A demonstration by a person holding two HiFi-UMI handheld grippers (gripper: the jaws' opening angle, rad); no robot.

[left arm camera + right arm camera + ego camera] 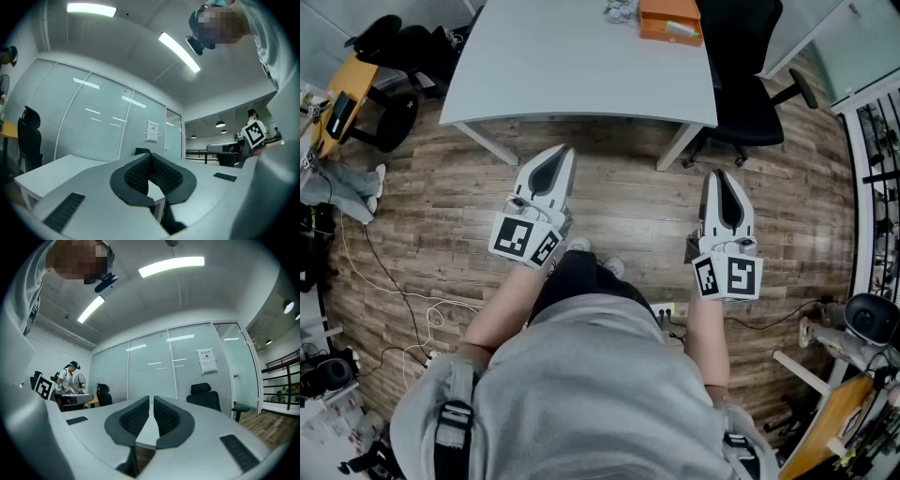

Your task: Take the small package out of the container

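- orange container (654, 17) sits at the far edge of the white bench (572, 66), with the small package (678, 29) lying in it.
- left claw (565, 152) and right claw (719, 174) are both closed and empty, held over the wooden floor (619, 197).

A white rectangular table (572, 75) stands on a brown wood-plank floor (628, 197), with a black swivel office chair (748, 98) just beside its right end, a yellow-topped desk (342, 98) well apart at the left, and thin white cables (422, 297) lying loose on the floor.
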